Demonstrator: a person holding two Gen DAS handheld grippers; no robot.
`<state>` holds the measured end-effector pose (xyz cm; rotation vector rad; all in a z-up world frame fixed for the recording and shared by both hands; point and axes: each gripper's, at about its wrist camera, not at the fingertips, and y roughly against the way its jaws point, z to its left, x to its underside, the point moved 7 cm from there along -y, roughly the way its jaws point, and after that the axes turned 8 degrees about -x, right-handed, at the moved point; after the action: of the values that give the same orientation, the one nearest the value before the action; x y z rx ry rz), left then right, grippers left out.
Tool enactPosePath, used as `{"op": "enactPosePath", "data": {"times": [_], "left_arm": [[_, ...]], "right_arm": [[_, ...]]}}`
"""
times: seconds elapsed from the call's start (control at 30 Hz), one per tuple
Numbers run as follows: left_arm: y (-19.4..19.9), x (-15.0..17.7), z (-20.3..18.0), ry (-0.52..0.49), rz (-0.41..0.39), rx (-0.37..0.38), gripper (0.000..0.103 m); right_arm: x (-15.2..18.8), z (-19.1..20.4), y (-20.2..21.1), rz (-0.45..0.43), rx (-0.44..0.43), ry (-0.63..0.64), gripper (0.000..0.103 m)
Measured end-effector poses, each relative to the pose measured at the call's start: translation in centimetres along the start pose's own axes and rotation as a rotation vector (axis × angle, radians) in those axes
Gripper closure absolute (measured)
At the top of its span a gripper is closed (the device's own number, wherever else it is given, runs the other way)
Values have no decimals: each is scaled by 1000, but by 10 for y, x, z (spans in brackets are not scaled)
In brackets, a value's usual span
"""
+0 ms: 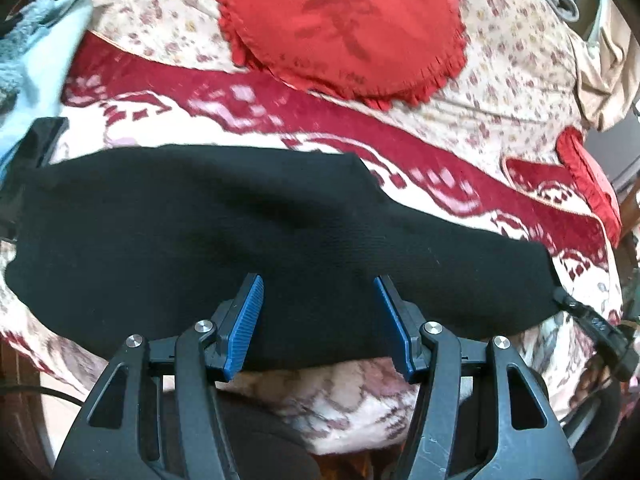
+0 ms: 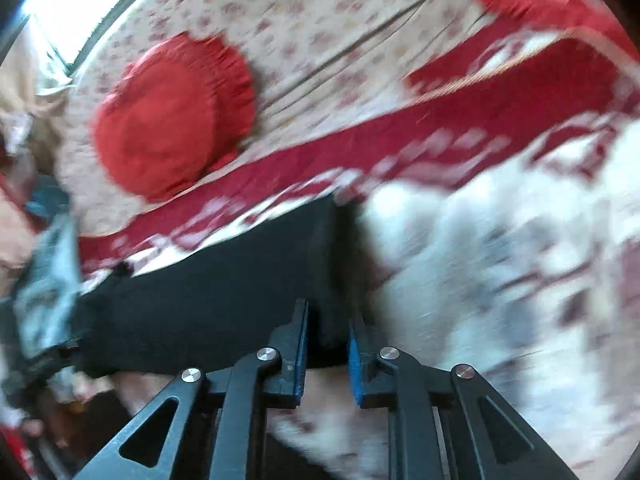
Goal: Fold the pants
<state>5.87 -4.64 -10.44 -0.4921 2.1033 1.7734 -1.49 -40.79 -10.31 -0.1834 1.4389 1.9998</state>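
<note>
Black pants (image 1: pixel 248 236) lie on patterned bed blanket (image 1: pixel 460 200), long axis crosswise, near side of round red cushion (image 1: pixel 344 24). Left gripper (image 1: pixel 318 288) fingers wide, empty, over near edge. Right gripper (image 2: pixel 328 320) fingers narrow, pinching pants' end fold.

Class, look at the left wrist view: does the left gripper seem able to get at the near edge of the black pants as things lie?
Probably yes. The left gripper is open above the black pants, whose near edge lies uncovered on the bedspread.
</note>
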Motion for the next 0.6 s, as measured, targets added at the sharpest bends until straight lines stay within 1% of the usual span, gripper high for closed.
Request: {"op": "enactPosePath", "data": {"times": [0.03, 0.07, 0.1, 0.17, 0.27, 0.33, 0.37, 0.47, 0.53, 0.6], "left_arm": [[-1, -1, 3, 1, -1, -12, 46], [-3, -3, 11, 3, -5, -42, 46], [-4, -5, 17, 6, -9, -65, 46], [-7, -7, 29, 21, -14, -100, 46], [-9, -10, 42, 53, -22, -105, 46], [-10, -14, 43, 48, -34, -118, 46], [-11, -15, 43, 39, -41, -131, 46], [-20, -16, 40, -3, -30, -169, 46], [-26, -16, 39, -22, -20, -178, 46], [-27, -17, 41, -14, -25, -164, 46]], "right_arm": [[-8, 1, 7, -21, 17, 10, 87], [-13, 6, 11, -34, 3, 20, 87], [-18, 16, 12, -39, -30, 36, 87], [-22, 54, 3, -10, -138, 103, 87], [-21, 117, -28, 60, -290, 176, 85], [-16, 161, -55, 120, -377, 208, 83], [-12, 181, -69, 147, -398, 233, 82], [-3, 238, -116, 232, -419, 312, 80], [-1, 260, -139, 268, -429, 331, 78], [1, 273, -162, 299, -409, 356, 77]]}}
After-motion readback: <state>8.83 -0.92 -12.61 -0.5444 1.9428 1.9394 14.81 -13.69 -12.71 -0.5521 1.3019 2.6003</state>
